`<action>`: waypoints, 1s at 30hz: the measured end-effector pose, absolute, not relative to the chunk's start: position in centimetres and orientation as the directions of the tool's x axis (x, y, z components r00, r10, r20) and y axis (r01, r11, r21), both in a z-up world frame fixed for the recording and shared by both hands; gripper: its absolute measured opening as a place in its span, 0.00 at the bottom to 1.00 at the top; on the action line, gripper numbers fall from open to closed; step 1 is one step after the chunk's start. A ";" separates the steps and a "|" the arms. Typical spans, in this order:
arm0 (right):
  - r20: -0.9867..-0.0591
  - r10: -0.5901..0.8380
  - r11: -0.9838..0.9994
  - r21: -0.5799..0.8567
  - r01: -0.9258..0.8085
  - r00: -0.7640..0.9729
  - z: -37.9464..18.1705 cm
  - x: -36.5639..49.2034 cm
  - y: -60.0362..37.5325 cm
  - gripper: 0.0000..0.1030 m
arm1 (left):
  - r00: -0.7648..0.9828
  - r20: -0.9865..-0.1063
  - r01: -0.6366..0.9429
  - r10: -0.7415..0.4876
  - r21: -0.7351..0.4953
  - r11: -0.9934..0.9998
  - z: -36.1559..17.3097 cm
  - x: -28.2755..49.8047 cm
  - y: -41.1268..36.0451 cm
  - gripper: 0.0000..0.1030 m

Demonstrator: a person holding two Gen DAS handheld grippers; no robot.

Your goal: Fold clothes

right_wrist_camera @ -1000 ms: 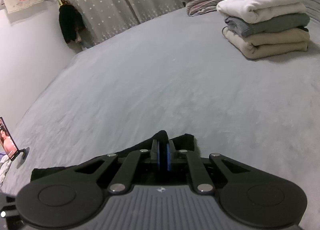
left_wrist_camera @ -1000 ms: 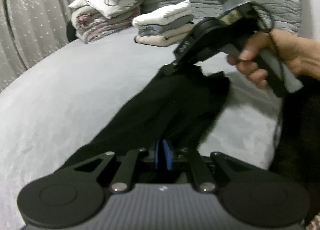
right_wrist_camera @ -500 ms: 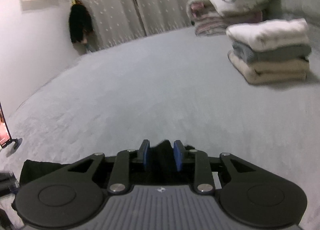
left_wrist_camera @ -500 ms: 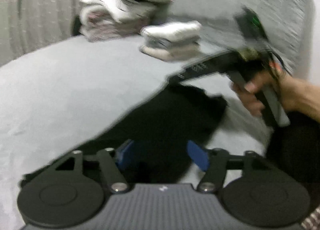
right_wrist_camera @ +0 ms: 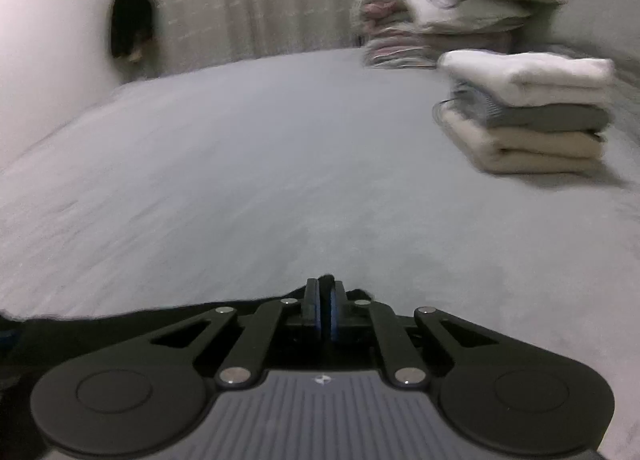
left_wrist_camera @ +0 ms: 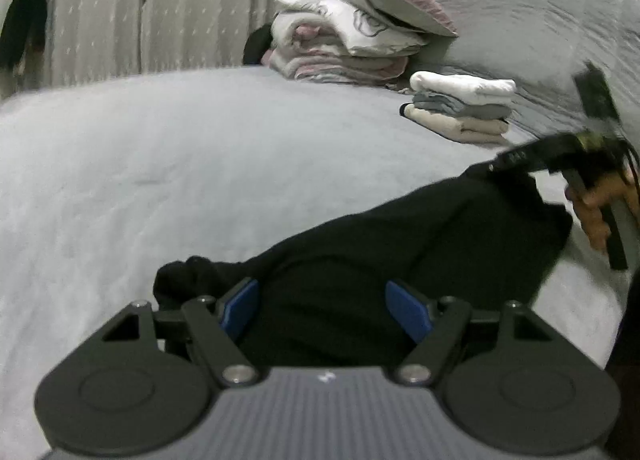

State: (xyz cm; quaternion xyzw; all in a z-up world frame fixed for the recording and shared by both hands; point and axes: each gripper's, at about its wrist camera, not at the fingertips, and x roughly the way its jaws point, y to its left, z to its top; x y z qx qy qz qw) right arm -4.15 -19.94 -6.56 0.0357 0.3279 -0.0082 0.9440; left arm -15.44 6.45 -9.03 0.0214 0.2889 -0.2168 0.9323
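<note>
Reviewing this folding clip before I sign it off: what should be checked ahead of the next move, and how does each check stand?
1. Right gripper pinching the black garment: ok, shut on a corner.
2. Left gripper free of cloth: ok, pads apart above the garment.
3. Garment flat on the bed: not ok, bunched near the left gripper.
4. Folded stack clear of the garment: ok.
5. Garment's near edge: cannot tell, hidden.

Black garment (left_wrist_camera: 400, 256): near end hidden under left gripper (left_wrist_camera: 326, 310) body. Hand (left_wrist_camera: 600, 212) cut off at 3 o'clock, blurred.
</note>
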 end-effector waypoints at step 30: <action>-0.543 0.073 0.978 -0.125 -0.167 0.836 -8.6 -10.2 -8.8 0.50 | 0.735 -0.538 0.475 -0.413 -0.028 0.880 -9.4 -15.6 6.4 0.87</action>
